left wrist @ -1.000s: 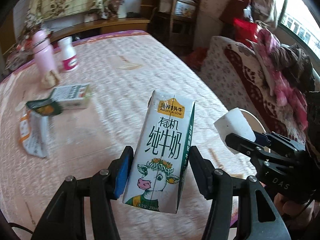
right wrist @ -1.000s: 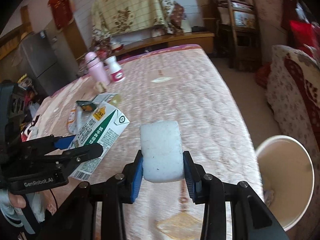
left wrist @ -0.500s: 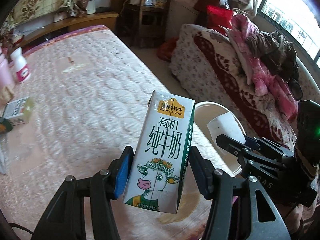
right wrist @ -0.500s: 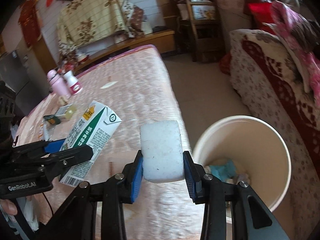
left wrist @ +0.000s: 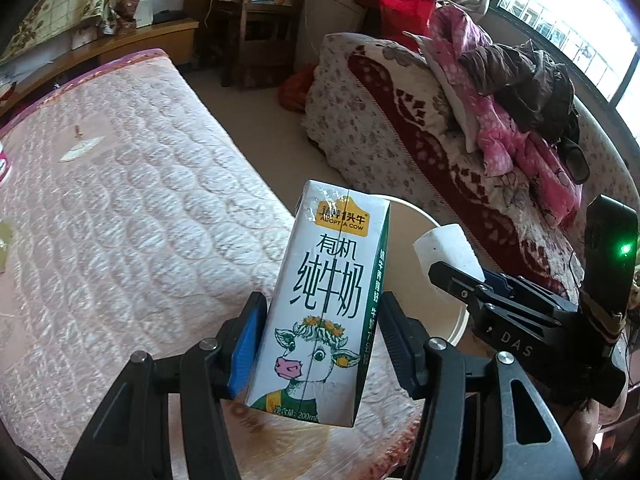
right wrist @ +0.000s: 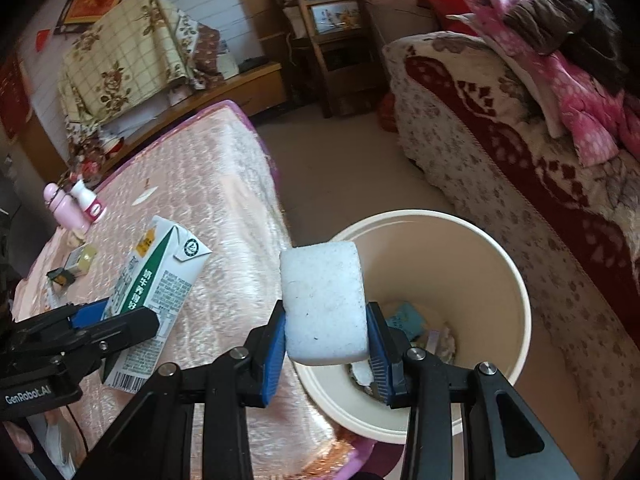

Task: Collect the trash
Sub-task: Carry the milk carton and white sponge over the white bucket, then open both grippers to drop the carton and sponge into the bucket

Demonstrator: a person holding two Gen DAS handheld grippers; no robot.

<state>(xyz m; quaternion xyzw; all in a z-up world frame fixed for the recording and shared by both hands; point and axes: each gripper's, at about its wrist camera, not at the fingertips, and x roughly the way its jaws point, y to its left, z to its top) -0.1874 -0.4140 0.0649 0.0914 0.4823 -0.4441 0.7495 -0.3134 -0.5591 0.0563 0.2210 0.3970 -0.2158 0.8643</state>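
Note:
My left gripper [left wrist: 320,344] is shut on a white and green milk carton [left wrist: 328,304] with a cartoon cow, held upright over the bed's edge. The same carton [right wrist: 156,292] shows at the left of the right wrist view, above the bed. My right gripper [right wrist: 326,340] is shut on a white foam block [right wrist: 324,304], held over the near rim of a cream waste bin [right wrist: 516,288] on the floor. The foam block [left wrist: 448,252] and the bin rim [left wrist: 420,212] also show behind the carton in the left wrist view. Scraps lie at the bin's bottom.
A pink quilted bed [right wrist: 216,184] carries a pink bottle [right wrist: 64,208], a white bottle [right wrist: 90,202] and a small box [right wrist: 82,258] at its far left. A floral sofa [right wrist: 520,152] piled with clothes stands right of the bin. A wooden chair [right wrist: 332,40] is behind.
Both grippers have swung right, from over the bed toward the bin. The bin now lies under the foam block and just behind the carton. Both grips are unchanged.

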